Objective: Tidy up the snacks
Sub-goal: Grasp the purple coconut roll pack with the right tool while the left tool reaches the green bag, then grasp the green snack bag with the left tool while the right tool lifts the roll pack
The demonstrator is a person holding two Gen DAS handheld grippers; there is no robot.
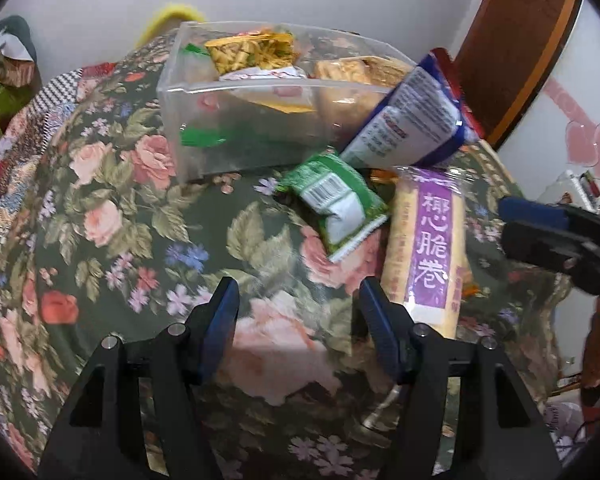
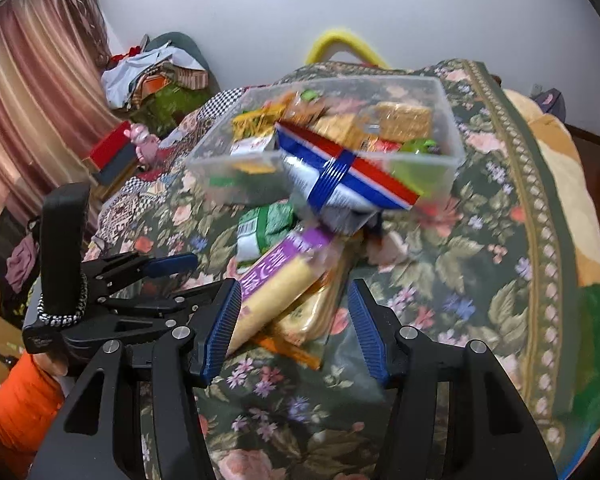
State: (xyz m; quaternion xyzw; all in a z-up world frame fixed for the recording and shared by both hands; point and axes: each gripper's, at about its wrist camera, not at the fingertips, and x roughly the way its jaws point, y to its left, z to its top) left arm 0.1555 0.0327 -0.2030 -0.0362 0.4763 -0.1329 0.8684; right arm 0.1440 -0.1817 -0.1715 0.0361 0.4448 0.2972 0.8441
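Nearest the left wrist camera, the left gripper (image 1: 295,320) hangs over the dark green floral bedspread (image 1: 119,240) with its blue-padded jaws spread wide and nothing between them. The right gripper (image 2: 293,330) is likewise wide open and empty; just ahead of its left finger lies the long yellow wafer-roll packet with a purple label (image 2: 277,284), resting on top of flat orange-trimmed packets that cannot be made out clearly. Beyond it sits the small green and white snack pouch (image 1: 336,204), lying on the cloth just beside the purple-labelled packet. Farther on, the blue, white and red striped snack bag (image 2: 340,176) is tilted against the near wall of the clear rectangular plastic bin (image 1: 179,92), its upper end above the rim; whether it rests there or is in mid-air cannot be told, as it is blurred. The bin holds several yellow, orange and green packets. Behind it stands a white wall (image 2: 219,12).
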